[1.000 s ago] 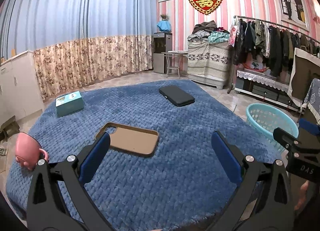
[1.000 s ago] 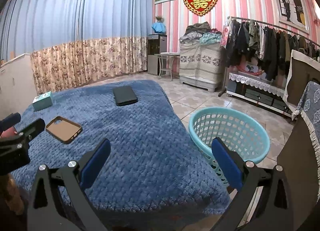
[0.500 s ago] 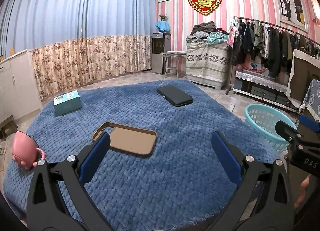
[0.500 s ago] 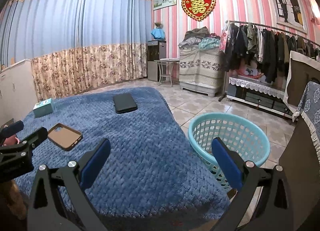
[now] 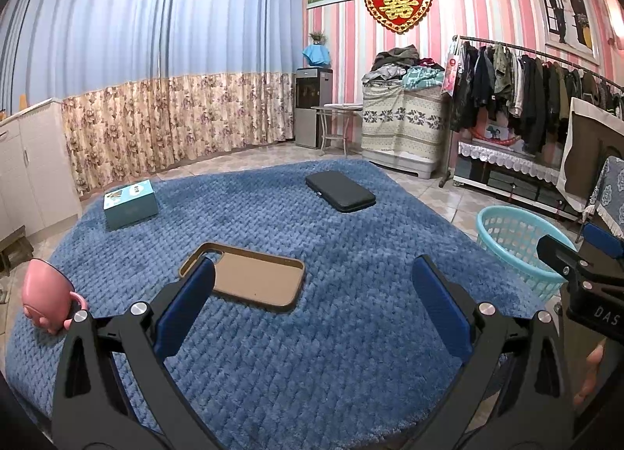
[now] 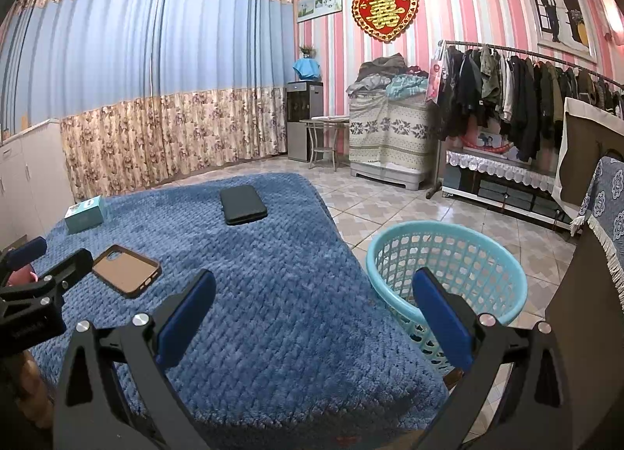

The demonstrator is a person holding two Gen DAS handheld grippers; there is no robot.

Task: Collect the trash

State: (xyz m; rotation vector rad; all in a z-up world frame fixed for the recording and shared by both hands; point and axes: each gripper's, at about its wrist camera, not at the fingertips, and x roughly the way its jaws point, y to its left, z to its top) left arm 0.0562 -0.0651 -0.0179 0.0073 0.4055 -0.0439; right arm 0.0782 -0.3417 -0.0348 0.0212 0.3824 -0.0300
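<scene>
Both spread tongs [image 5: 312, 294] rose slightly; phone case [image 5: 243, 280], basket [image 6: 446, 268] unobstructed.

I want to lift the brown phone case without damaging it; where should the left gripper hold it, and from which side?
Probably come from above: the phone case lies flat, open side up, on the blue blanket. With the left gripper, pinch its raised near long rim.

Brown phone case [image 5: 249, 281] lies flat beside teal basket [image 6: 448, 239].
</scene>
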